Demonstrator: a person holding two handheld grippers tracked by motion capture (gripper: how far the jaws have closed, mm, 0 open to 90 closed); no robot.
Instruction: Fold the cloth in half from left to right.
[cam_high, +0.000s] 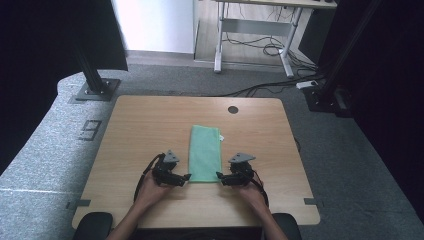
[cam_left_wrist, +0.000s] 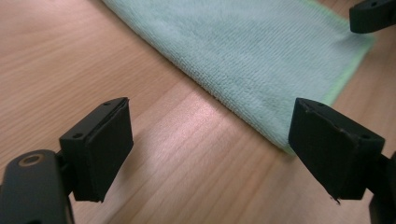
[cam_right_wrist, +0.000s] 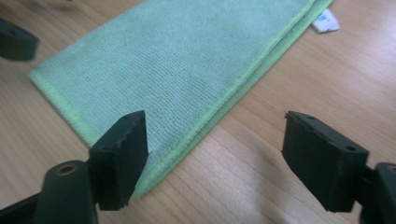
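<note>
A green cloth (cam_high: 205, 152) is seen at the middle of the high view, lying flat on the wooden table (cam_high: 140, 125) as a long narrow strip that runs from the frame's centre down towards its lower part. It appears already folded lengthwise: in the right gripper view two stacked hemmed edges can be made out along one long side (a small white tag (cam_right_wrist: 325, 21) pokes out at the upper right of that frame).

The left gripper (cam_high: 186, 176) is held at the strip's lower left corner and the right gripper (cam_high: 219, 175) at its lower right corner. Both pairs of jaws are spread wide apart, and nothing is clamped between them; in each gripper view a corner of the cloth is seen lying close to one jaw, though contact cannot be confirmed.

Judged from this, one fold is done, and a further fold is probably left. The near corners have yet to be gripped and carried over to the far end.
</note>
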